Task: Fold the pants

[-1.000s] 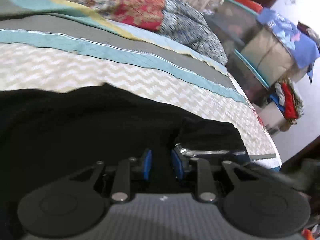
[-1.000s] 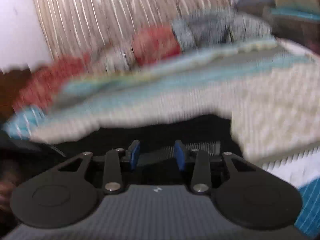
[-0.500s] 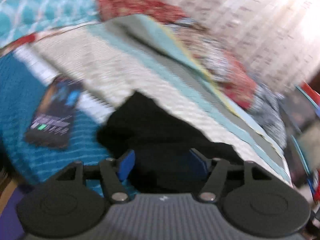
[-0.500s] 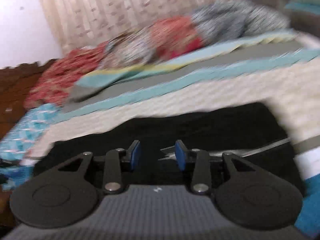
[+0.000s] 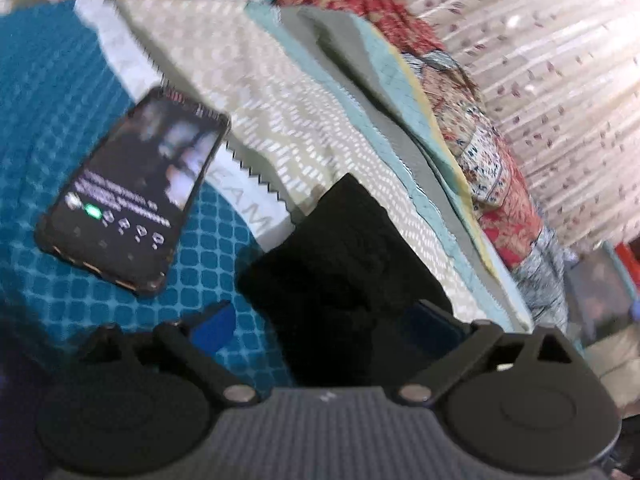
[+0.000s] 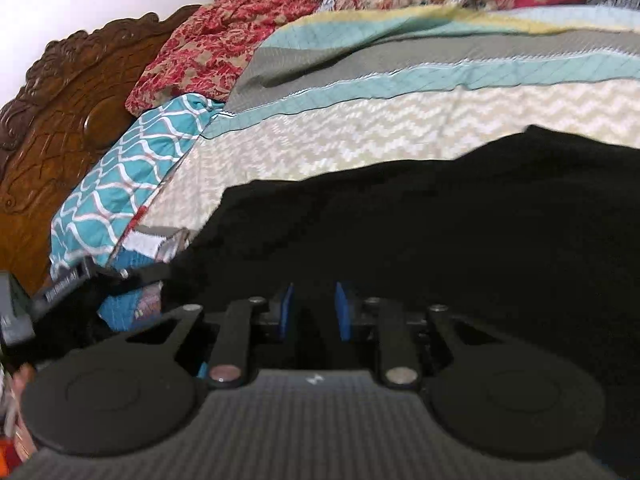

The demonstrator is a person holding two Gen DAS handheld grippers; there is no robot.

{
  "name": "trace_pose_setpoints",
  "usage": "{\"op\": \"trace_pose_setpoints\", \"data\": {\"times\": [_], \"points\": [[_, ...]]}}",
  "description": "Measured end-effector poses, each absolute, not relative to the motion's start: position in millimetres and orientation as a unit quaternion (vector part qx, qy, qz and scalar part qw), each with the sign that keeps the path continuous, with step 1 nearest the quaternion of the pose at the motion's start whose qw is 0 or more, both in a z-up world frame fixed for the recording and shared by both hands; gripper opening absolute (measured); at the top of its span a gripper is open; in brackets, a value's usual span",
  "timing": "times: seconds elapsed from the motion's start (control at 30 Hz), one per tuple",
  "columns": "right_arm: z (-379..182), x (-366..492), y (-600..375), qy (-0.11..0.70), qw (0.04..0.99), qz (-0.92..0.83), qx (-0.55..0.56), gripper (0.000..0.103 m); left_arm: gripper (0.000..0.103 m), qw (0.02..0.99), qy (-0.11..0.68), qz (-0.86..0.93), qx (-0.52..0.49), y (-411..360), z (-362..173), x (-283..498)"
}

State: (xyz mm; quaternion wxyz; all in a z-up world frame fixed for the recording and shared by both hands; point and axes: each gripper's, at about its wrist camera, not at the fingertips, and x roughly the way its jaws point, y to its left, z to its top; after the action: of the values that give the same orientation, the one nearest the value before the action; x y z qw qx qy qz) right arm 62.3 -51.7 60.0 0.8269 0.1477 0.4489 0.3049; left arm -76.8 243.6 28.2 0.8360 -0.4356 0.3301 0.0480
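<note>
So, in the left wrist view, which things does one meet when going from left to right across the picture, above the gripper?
Phone on the blue checked cover → black pants → zigzag quilt → red patterned bedding → curtain.

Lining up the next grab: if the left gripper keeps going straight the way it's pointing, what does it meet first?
Most likely the black pants. The left gripper, jaws opening wide, points down at that fabric, which lies between and just ahead of the fingers. The phone sits off to the left, out of line. Depth is uncertain.
</note>
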Motion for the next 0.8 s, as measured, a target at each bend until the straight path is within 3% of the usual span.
{"op": "trace_pose_setpoints", "data": {"times": [0.07, 0.13, 0.17, 0.2, 0.27, 0.5, 0.57, 0.8], "points": [[52.7, 66.6, -35.3, 0.457, 0.822, 0.299, 0.159, 0.025, 0.095, 0.832, 0.325, 0.038, -0.448, 244.5, 21.7, -70.6], [41.8, 70.6, -28.7, 0.479, 0.808, 0.298, 0.171, 0.025, 0.08, 0.836, 0.328, 0.036, -0.439, 240.5, 17.8, -63.8], [31.6, 73.3, -23.1, 0.501, 0.794, 0.297, 0.174, 0.025, 0.055, 0.839, 0.332, 0.044, -0.429, 238.1, 16.7, -62.0], [18.0, 75.5, -15.8, 0.532, 0.777, 0.292, 0.167, 0.025, 0.04, 0.843, 0.335, 0.052, -0.417, 236.2, 15.5, -60.3], [2.2, 72.1, -14.6, 0.537, 0.775, 0.286, 0.171, 0.017, 0.032, 0.846, 0.333, 0.058, -0.413, 235.0, 16.3, -62.0], [10.2, 73.7, -34.8, 0.542, 0.757, 0.288, 0.223, 0.017, 0.029, 0.91, 0.282, 0.015, -0.305, 187.9, 68.8, -71.7], [19.7, 69.7, -56.1, 0.517, 0.765, 0.283, 0.259, 0.021, 0.029, 0.932, 0.264, -0.003, -0.25, 165.0, 85.7, -74.4], [50.8, 40.3, -152.4, 0.43, 0.83, 0.209, 0.286, 0.021, 0.029, 0.96, 0.244, -0.106, -0.084, 70.1, 107.1, -69.0]]}}
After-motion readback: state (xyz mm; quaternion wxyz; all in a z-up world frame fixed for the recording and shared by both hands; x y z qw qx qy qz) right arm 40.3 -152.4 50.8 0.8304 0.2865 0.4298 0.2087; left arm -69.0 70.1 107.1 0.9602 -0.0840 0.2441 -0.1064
